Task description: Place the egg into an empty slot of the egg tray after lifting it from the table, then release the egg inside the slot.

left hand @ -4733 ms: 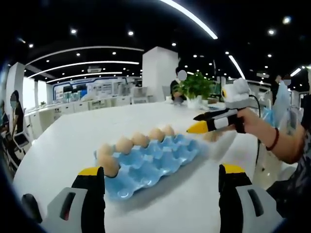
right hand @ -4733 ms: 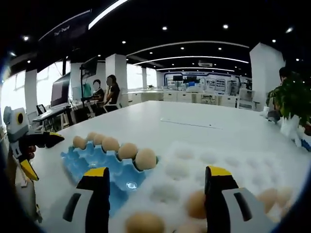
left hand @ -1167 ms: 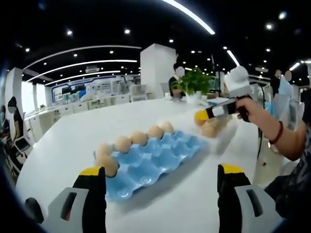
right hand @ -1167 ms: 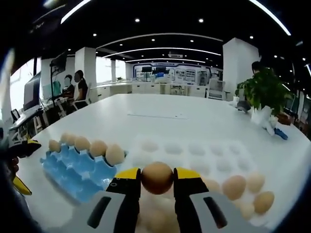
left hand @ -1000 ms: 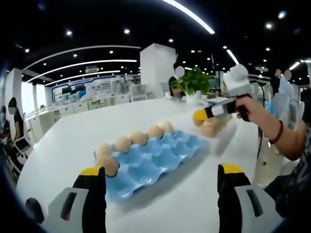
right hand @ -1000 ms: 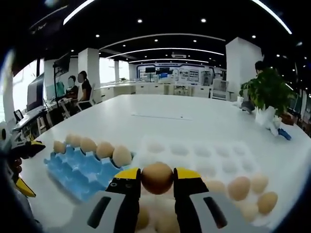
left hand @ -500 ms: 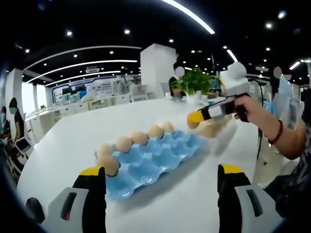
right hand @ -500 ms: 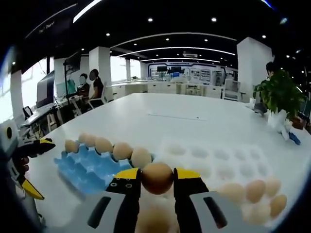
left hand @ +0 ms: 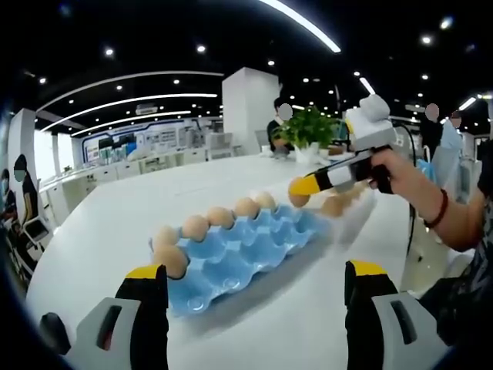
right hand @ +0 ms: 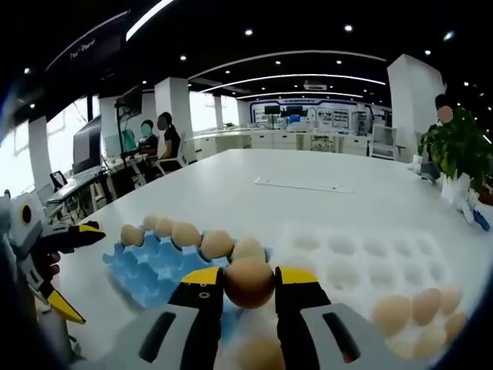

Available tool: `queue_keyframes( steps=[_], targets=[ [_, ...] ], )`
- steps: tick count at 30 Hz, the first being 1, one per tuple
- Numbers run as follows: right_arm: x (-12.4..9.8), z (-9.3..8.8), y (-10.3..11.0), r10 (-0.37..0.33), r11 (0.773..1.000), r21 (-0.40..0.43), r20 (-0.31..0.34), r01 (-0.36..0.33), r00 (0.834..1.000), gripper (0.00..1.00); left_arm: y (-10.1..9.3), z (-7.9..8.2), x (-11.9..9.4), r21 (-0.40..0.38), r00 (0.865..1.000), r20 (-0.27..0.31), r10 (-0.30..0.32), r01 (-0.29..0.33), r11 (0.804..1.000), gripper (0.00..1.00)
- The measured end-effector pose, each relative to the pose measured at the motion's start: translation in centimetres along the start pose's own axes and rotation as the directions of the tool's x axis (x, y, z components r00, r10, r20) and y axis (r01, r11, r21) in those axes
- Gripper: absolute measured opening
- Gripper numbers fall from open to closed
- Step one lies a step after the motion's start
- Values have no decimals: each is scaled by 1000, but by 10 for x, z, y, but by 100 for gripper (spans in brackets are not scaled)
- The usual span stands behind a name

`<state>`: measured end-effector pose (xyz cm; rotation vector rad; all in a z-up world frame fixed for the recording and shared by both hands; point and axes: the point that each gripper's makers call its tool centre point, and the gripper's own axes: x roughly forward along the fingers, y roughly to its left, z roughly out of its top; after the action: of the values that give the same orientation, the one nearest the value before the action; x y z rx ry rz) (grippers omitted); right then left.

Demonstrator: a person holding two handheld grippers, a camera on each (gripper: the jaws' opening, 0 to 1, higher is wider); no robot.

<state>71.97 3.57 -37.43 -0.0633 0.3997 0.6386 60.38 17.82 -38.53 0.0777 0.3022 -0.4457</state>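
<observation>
Open-plan office: dark ceiling with strip lights point(left hand: 300, 25), white pillar point(left hand: 250, 112), potted plant point(left hand: 310, 132).

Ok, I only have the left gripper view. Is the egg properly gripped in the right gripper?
Observer: Yes. In the right gripper view the egg sits centred between the right gripper's two jaws, closed on both its sides.
Operator: And the blue tray from there?
Observer: The blue tray lies left of the egg, its end running under the gripper.
Operator: Anything beside it?
Observer: A white tray lies to the right, with brown eggs at its near corner.
</observation>
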Motion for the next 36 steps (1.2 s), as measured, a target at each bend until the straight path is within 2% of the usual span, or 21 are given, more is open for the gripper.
queue_keyframes(
  steps=[6, 20, 36],
  targets=[
    [4, 3, 12, 62, 998, 12, 15, -62, 998, 27, 0, 0, -2, 7, 1000, -1, 3, -3, 1000, 97],
    [16, 5, 41, 178, 984, -38, 36, -177, 983, 27, -3, 0, -1, 11, 1000, 2, -10, 10, 1000, 97],
    [30, 6, 72, 250, 965, -91, 30, -246, 968, 27, -1, -2, -4, 11, 1000, -2, -3, 3, 1000, 97]
  ],
)
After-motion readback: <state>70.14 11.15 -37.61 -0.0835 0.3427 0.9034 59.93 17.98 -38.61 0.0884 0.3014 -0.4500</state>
